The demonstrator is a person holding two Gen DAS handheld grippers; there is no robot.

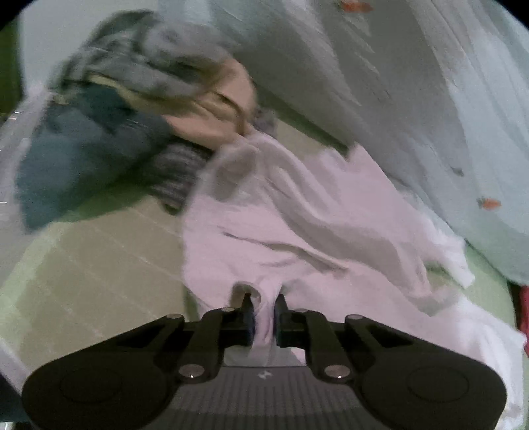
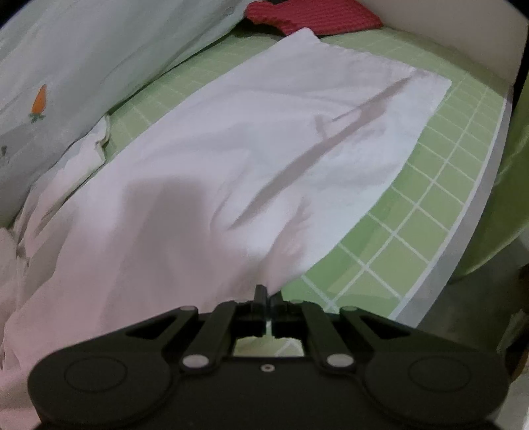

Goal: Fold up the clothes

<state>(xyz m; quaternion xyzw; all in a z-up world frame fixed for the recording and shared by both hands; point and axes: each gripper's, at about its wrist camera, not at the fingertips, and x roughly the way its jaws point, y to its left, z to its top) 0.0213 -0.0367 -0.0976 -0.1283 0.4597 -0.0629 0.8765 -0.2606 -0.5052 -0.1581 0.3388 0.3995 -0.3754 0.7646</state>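
Note:
A white garment [image 2: 264,142] lies spread on the green gridded mat [image 2: 413,211], its far end flat and its near part lifted and wrinkled. In the left wrist view the same white garment [image 1: 297,215] is bunched up. My left gripper [image 1: 263,304] is shut on a fold of the white garment, with cloth pinched between the fingers. My right gripper [image 2: 268,297] is shut on the garment's near edge, close to the mat's right side.
A pale blue-green sheet with carrot prints [image 2: 66,66] lies along the left; it also shows in the left wrist view [image 1: 413,82]. A red knitted item [image 2: 307,15] sits at the far end. A pile of dark blue, grey and tan clothes [image 1: 115,109] lies beyond the left gripper. The mat's white edge [image 2: 463,228] runs on the right.

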